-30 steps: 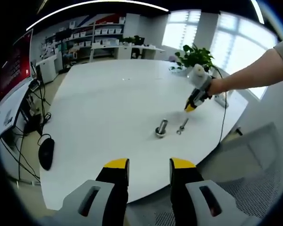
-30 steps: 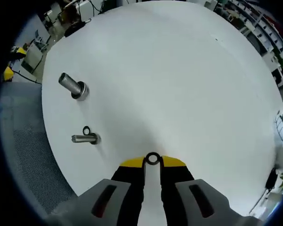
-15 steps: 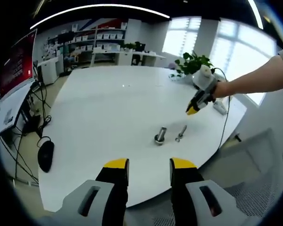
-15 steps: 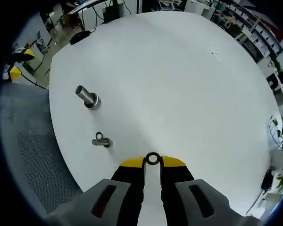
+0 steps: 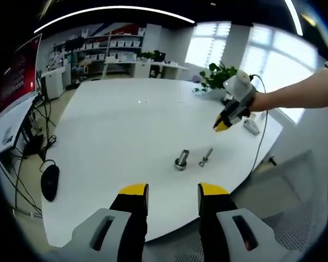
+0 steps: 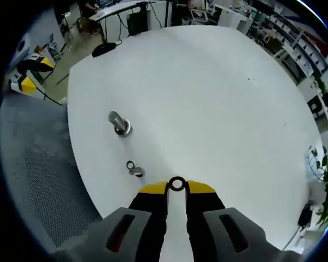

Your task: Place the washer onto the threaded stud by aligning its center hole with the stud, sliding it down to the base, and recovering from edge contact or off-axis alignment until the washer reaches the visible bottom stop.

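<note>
Steel washer (image 6: 177, 184) pinched in right gripper (image 6: 177, 187) fingers; left gripper (image 5: 173, 191) fingers apart, empty.

two studs (image 6: 119, 122) (one upright, one lying), two washers (image 6: 177, 184), one table (image 6: 218, 98).

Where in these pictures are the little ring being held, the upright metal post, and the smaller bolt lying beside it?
washer (image 6: 177, 184), right gripper view, on the ring's rim.
stud (image 6: 118, 121), right gripper view, on its shaft.
small bolt (image 5: 205, 157), left gripper view, on its shank.
</note>
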`<control>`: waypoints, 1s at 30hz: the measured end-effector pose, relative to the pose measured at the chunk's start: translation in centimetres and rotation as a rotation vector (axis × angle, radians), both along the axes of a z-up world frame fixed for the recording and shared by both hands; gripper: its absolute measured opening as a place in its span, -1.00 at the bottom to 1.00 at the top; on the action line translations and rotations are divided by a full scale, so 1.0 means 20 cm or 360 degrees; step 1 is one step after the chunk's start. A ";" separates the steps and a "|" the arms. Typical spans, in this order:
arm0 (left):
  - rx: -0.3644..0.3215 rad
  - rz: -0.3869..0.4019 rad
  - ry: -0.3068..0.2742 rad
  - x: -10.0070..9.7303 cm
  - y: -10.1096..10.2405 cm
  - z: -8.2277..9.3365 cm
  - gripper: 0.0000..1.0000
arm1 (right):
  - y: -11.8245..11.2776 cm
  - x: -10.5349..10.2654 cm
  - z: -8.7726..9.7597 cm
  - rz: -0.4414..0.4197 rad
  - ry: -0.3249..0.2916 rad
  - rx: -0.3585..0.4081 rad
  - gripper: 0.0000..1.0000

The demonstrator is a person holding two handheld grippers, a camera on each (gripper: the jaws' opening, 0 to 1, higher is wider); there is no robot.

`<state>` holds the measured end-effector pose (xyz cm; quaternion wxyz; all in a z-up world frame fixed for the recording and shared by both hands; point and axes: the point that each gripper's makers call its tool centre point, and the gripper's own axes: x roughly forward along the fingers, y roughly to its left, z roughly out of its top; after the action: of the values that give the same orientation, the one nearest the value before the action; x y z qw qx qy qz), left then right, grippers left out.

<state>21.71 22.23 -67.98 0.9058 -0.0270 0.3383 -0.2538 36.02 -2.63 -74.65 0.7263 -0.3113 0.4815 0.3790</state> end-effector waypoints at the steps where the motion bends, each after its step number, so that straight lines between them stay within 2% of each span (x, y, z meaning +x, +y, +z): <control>1: -0.0001 -0.0003 0.0000 0.00 0.00 0.00 -0.31 | 0.01 -0.01 0.00 0.0004 -0.0002 0.0000 -0.74; 12: 0.0031 -0.0062 0.0005 -0.02 -0.03 -0.01 -0.29 | 0.05 -0.08 0.05 0.0045 -0.0024 0.0042 -0.74; 15: 0.0073 -0.0091 0.0017 -0.03 -0.04 -0.03 -0.29 | 0.07 -0.09 0.07 0.0052 -0.0030 0.0067 -0.74; 19: 0.0069 -0.0116 0.0007 -0.03 -0.06 -0.02 -0.28 | 0.09 -0.10 0.09 0.0095 -0.0055 0.0069 -0.74; 27: 0.0088 -0.0144 -0.0034 -0.05 -0.08 0.02 -0.27 | 0.08 -0.10 0.12 0.0063 -0.0066 0.0091 -0.74; 30: 0.0081 -0.0149 -0.0043 -0.06 -0.08 0.04 -0.21 | 0.08 -0.10 0.14 0.0059 -0.0075 0.0106 -0.74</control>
<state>20.46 20.63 -67.13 0.8978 0.0155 0.3332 -0.2875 33.95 -1.05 -71.92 0.7401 -0.3048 0.4457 0.4009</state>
